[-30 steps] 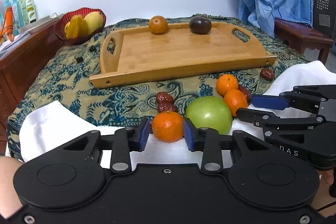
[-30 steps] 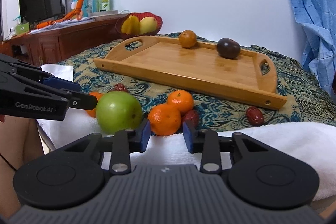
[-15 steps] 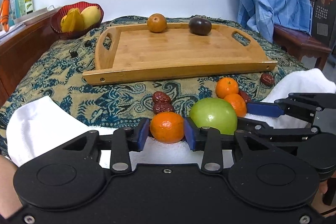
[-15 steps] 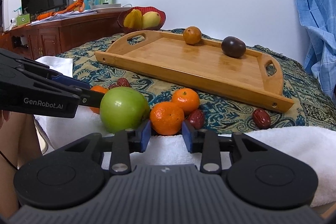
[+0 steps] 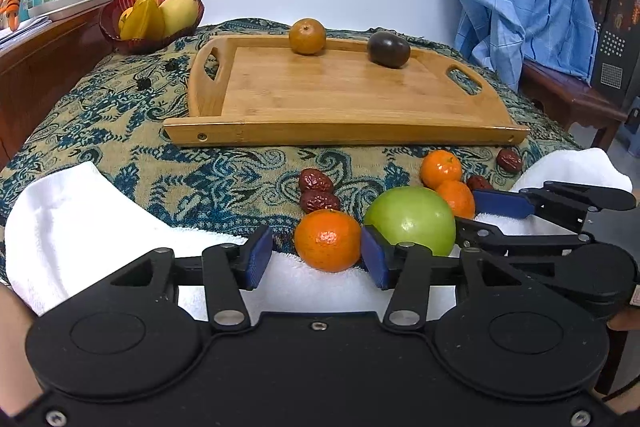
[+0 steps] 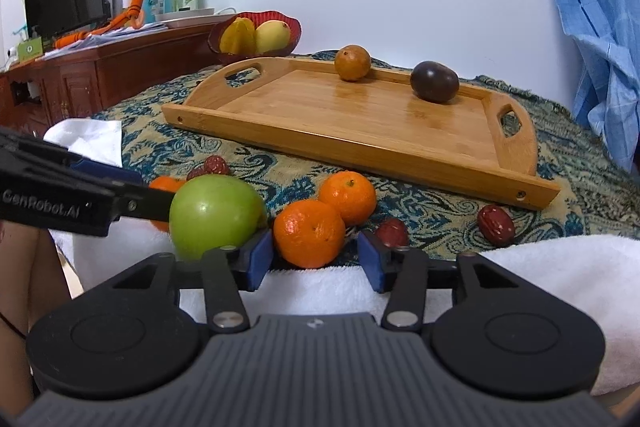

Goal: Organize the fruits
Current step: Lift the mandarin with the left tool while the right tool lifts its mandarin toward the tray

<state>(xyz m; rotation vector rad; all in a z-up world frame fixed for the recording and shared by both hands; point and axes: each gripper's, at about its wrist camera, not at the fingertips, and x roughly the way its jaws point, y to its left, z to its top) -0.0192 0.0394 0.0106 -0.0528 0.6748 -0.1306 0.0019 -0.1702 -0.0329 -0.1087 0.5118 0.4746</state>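
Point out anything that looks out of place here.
Most fruit lies loose on the patterned cloth, off the wooden tray: three mandarins, a green apple, four red dates. Nothing looks spilled or damaged.

Left of the right gripper, we see a mandarin mostly hidden behind the green apple.

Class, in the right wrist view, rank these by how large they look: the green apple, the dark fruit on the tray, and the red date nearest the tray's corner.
1. Green apple, though it also sits nearest the camera.
2. Dark fruit, despite being farthest.
3. Red date, clearly smallest.
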